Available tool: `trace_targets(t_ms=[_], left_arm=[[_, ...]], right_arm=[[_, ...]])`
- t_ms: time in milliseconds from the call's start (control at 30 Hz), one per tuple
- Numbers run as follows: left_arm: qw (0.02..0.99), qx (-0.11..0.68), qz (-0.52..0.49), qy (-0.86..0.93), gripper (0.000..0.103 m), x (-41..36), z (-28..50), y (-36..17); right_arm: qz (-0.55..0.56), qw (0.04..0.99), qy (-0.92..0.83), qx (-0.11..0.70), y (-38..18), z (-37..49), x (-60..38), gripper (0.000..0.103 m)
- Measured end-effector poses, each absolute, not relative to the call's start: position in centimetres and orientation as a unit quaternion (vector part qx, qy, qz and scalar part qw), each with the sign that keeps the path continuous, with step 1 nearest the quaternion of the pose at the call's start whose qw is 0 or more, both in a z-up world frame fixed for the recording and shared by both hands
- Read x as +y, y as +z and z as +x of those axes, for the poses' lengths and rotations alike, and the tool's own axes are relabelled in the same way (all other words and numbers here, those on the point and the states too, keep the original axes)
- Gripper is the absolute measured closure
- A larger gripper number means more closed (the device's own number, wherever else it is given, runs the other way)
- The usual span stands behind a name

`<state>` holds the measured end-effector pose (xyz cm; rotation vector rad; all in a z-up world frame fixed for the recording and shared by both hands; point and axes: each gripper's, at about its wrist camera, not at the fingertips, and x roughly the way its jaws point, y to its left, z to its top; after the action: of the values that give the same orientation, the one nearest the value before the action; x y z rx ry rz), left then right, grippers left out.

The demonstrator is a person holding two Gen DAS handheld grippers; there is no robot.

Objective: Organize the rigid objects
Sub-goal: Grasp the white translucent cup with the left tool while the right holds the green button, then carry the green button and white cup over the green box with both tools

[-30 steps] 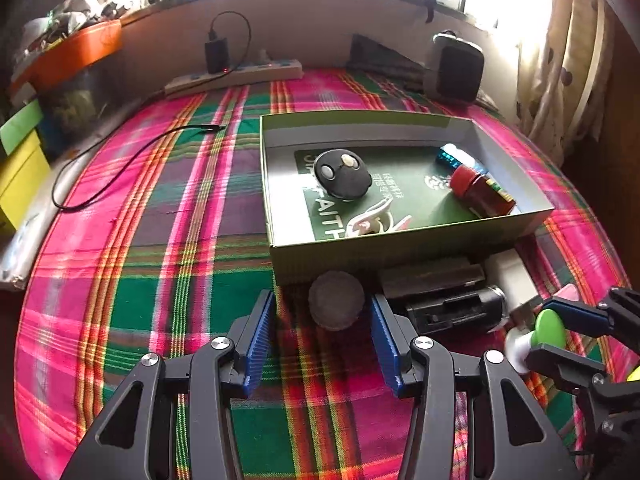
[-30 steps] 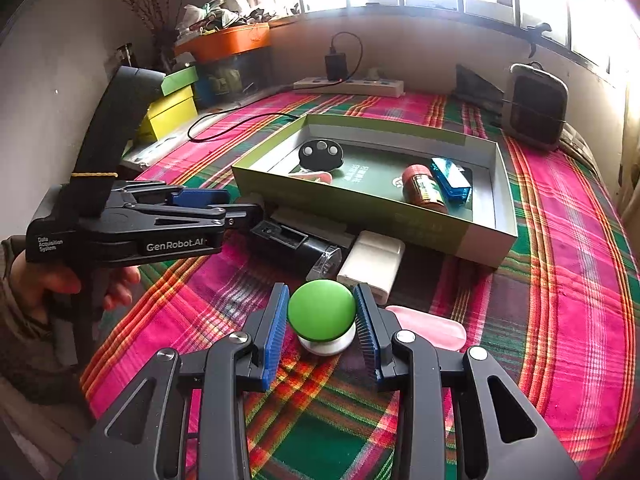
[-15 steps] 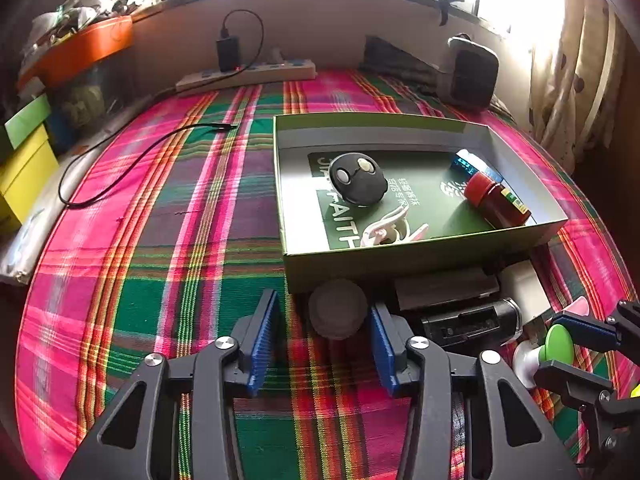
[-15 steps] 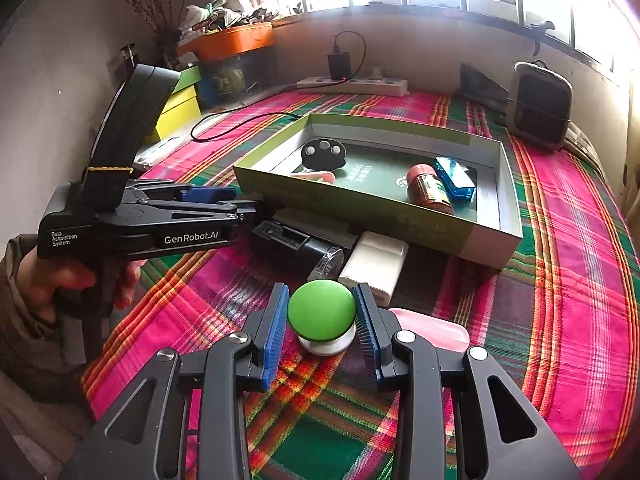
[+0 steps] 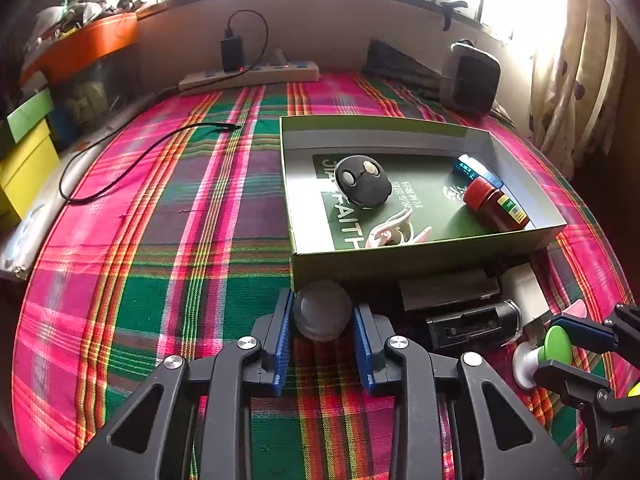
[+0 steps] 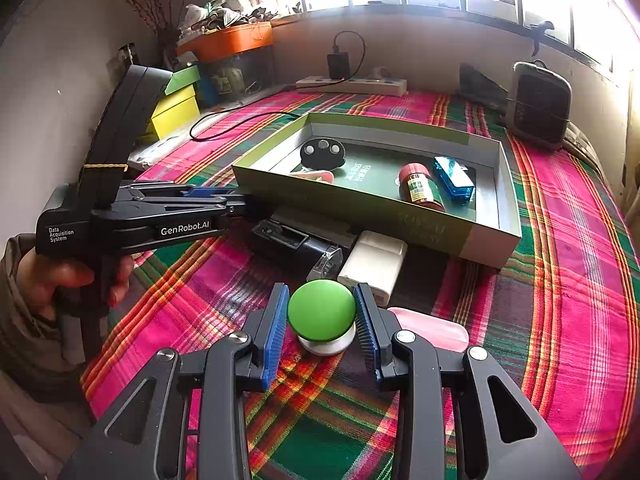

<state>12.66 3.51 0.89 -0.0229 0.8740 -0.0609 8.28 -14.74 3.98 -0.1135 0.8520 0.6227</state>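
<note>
A grey round cap [image 5: 322, 316] lies on the plaid cloth just in front of the green box [image 5: 400, 268]. My left gripper [image 5: 322, 308] is closing and its blue pads touch the cap's two sides. My right gripper [image 6: 322, 300] is shut on a green dome knob [image 6: 322, 310] with a white base, which rests on the cloth. In the box lie a black key fob [image 5: 362, 180], a red bottle [image 5: 494, 204], a blue case [image 5: 476, 168] and a pink-white clip [image 5: 392, 232]. A hand holds the left gripper [image 6: 240, 200] at the box's near corner.
Against the box front lie a black cylindrical device [image 6: 296, 244], a white block [image 6: 374, 264] and a pink piece [image 6: 432, 328]. A power strip [image 5: 248, 76], a loose black cable [image 5: 120, 168], a dark heater [image 5: 474, 80] and a yellow box [image 5: 24, 168] line the far and left edges.
The left gripper's jaws have narrowed from wide apart until the pads meet the grey cap. The right gripper with the green knob has stayed put.
</note>
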Motion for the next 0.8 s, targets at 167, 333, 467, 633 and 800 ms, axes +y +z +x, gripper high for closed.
trace_targets(t_ms=[167, 333, 467, 633, 800], left_arm=[[0.905, 0.423, -0.011, -0.03, 0.076, 3.6, 12.7, 0.9], [0.906, 0.422, -0.012, -0.03, 0.076, 3.6, 12.5, 1.0], [0.908, 0.418, -0.013, -0.031, 0.076, 3.6, 12.2, 1.3], [0.911, 0.411, -0.014, -0.035, 0.076, 3.6, 11.8, 2.0], [0.914, 0.403, -0.015, -0.038, 0.076, 3.7, 11.3, 2.8]], right_arm=[[-0.054, 0.862, 0.297, 0.406, 4.0, 8.3, -14.7, 0.068], [-0.055, 0.862, 0.297, 0.406, 4.0, 8.3, -14.7, 0.068], [-0.054, 0.862, 0.296, 0.407, 3.9, 8.4, -14.8, 0.068], [-0.053, 0.863, 0.294, 0.406, 4.0, 8.4, -14.9, 0.068], [-0.054, 0.865, 0.294, 0.403, 4.4, 8.2, -15.0, 0.068]])
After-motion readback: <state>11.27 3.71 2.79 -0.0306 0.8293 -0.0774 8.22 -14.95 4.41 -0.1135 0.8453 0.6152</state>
